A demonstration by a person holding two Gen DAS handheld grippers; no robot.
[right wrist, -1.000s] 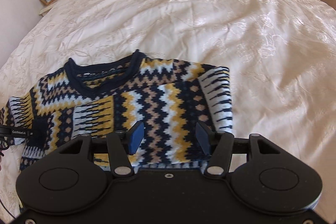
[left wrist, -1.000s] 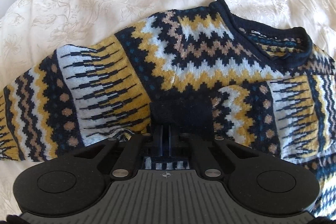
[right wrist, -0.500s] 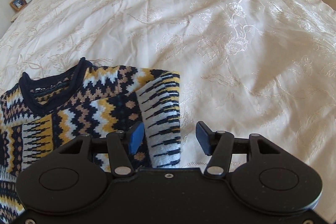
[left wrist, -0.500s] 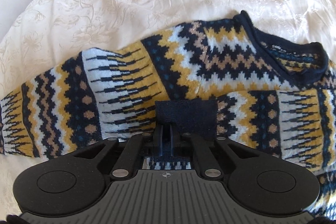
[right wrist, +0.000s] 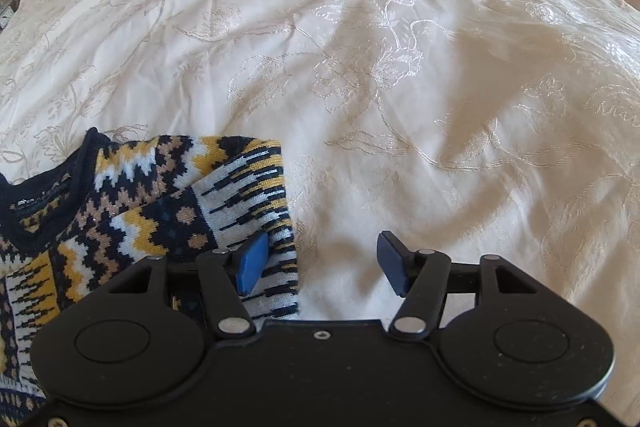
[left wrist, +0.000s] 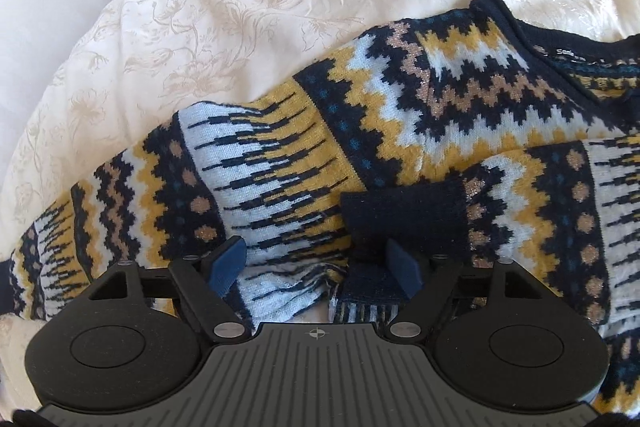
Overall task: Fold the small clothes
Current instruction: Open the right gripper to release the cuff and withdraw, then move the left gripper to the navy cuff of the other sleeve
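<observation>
left gripper (left wrist: 316, 267): sprung wide, navy cuff (left wrist: 404, 211) released | right gripper (right wrist: 322, 265): wide as before, empty

Bright daylight, soft shadows on bedspread (right wrist: 400, 67), fisheye-curved edges, sharp

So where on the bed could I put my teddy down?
Right of the jumper the bedspread is bare, past the right tool. There is also bare room above the collar. The sleeves fill the near side by the left tool.

Parted right tongs (right wrist: 322, 263) hover over the bedspread (right wrist: 400, 67) beside the folded sweater (right wrist: 132, 195).
</observation>
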